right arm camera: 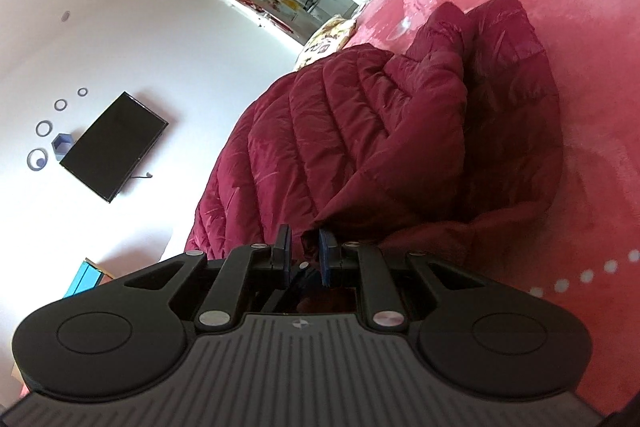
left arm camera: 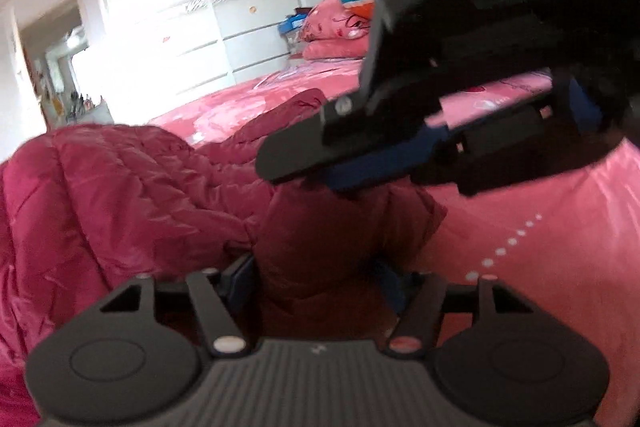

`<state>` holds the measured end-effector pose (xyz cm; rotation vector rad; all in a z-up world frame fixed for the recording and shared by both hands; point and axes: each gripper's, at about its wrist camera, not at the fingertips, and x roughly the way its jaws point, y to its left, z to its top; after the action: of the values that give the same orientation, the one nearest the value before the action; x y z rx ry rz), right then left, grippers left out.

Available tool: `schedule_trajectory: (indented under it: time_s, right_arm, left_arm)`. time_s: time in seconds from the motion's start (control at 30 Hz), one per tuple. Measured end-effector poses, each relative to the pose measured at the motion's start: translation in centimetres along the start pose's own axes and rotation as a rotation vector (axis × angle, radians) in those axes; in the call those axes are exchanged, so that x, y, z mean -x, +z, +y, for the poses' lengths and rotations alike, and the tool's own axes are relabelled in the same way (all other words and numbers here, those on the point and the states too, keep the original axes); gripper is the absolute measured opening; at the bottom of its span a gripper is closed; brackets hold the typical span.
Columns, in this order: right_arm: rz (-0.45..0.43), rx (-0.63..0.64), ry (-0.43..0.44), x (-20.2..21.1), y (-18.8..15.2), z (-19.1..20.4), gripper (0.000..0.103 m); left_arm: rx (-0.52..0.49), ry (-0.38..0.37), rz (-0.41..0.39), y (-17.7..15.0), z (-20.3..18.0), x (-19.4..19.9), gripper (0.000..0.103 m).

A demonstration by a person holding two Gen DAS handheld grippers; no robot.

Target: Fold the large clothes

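Two tongs working one jacket fold

Right tongs (left arm camera: 304, 171) are clamping the maroon jacket (right arm camera: 360, 131) on the pink bed (right arm camera: 580, 47); left tongs (left arm camera: 316, 279) are straddling the same fold just below, released, nearer.

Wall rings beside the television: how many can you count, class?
4, in a rising line left of the television: lowest ring, second ring, third ring, top ring. More may lie outside the frame.

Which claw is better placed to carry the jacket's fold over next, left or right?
Right, probably. The right claw is already shut on the jacket edge, while the left claw stands open around a bunched part, without a firm grip.
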<state>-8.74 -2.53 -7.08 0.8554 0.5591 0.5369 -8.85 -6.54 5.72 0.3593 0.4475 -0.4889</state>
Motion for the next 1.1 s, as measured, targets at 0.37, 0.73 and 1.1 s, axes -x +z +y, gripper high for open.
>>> schedule_trajectory:
  time_s: [0.37,0.73,1.1]
  right_arm:
    - [-0.067,-0.112,0.031,3.2,0.4,-1.9,0.062]
    - [-0.306,-0.236,-0.116,8.3,0.0,-3.8,0.103]
    - [-0.424,-0.216,-0.256,10.1,-0.3,-3.8,0.103]
  left_arm:
    - [0.160,-0.013,-0.024,1.5,1.1,2.7,0.076]
    - [0.091,0.018,-0.012,5.6,-1.4,-0.6,0.079]
    - [-0.115,0.137,0.183,4.8,-5.9,-6.9,0.077]
